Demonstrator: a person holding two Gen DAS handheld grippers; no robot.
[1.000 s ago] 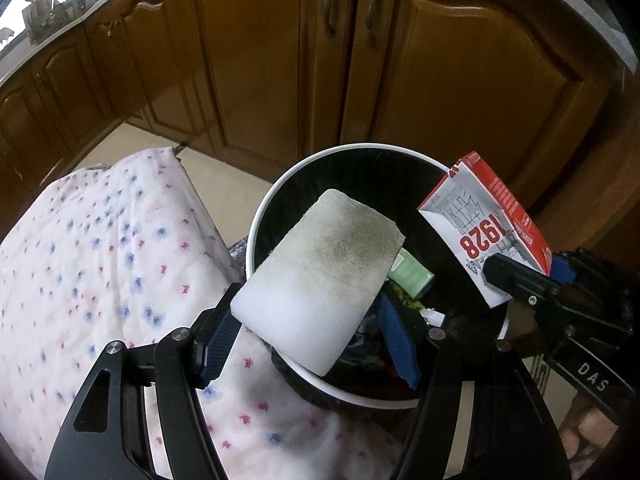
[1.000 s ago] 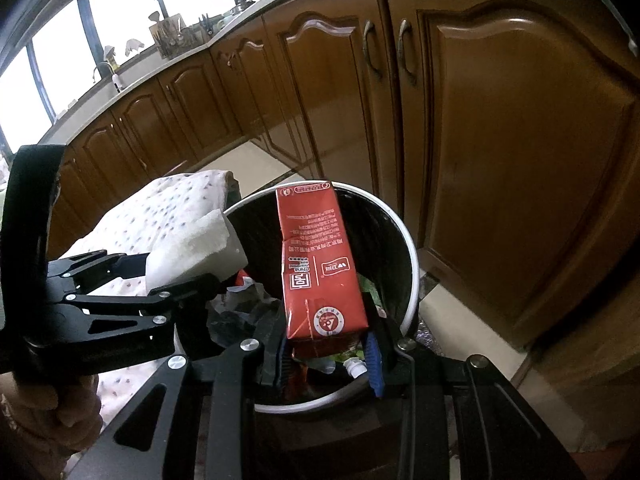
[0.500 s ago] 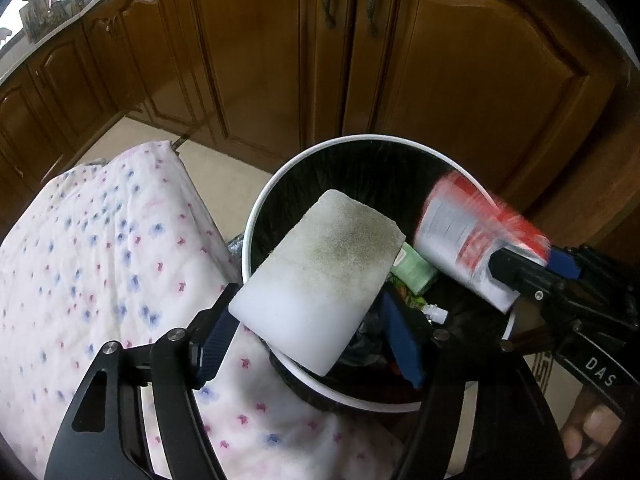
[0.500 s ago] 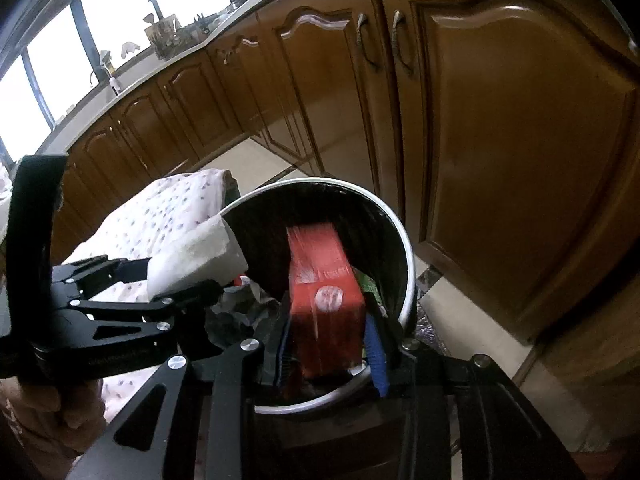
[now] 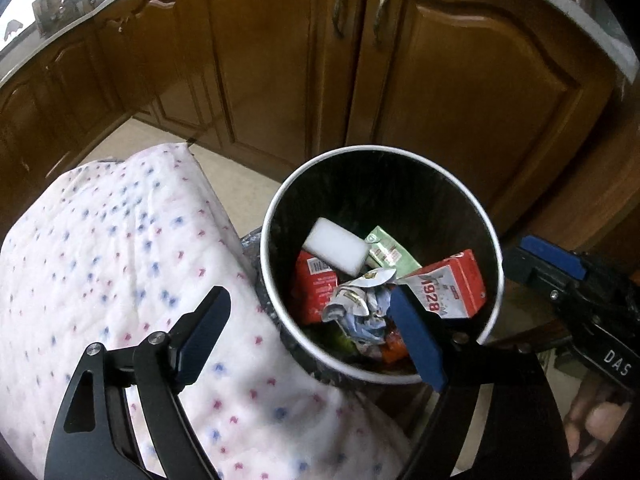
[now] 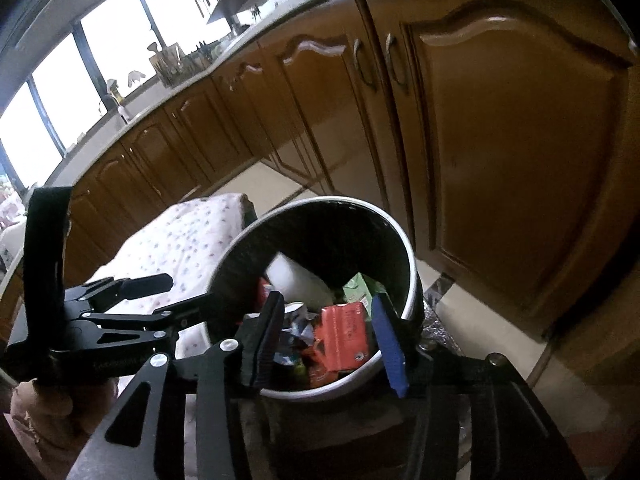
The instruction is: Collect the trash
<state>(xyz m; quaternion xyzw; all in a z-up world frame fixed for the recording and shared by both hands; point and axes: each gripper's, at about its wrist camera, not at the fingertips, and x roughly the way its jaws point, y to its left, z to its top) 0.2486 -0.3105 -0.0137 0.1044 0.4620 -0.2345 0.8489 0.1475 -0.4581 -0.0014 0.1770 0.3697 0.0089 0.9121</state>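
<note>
A round black trash bin with a white rim [image 5: 490, 236] [image 6: 412, 276] stands on the floor by the cabinets. Inside lie a white sponge [image 5: 335, 247] [image 6: 298, 282], a red carton marked 1928 [image 5: 450, 290] [image 6: 343, 330], a green carton [image 5: 390, 254] [image 6: 358, 286], another red carton [image 5: 316, 284] and crumpled wrappers [image 5: 360, 300]. My left gripper [image 5: 310, 320] is open and empty over the bin's near rim. My right gripper [image 6: 330, 328] is open and empty above the bin; it also shows at the right of the left wrist view [image 5: 552, 264].
A surface covered with a white dotted cloth [image 5: 112, 248] [image 6: 180, 236] adjoins the bin's left side. Brown wooden cabinet doors [image 5: 280, 60] [image 6: 500, 140] stand right behind the bin. Beige floor [image 5: 156, 136] shows between them. A counter with utensils [image 6: 172, 64] runs under windows.
Both grippers opened. The white sponge dropped from my left gripper and the red 1928 carton from my right gripper; both now lie in the bin.
</note>
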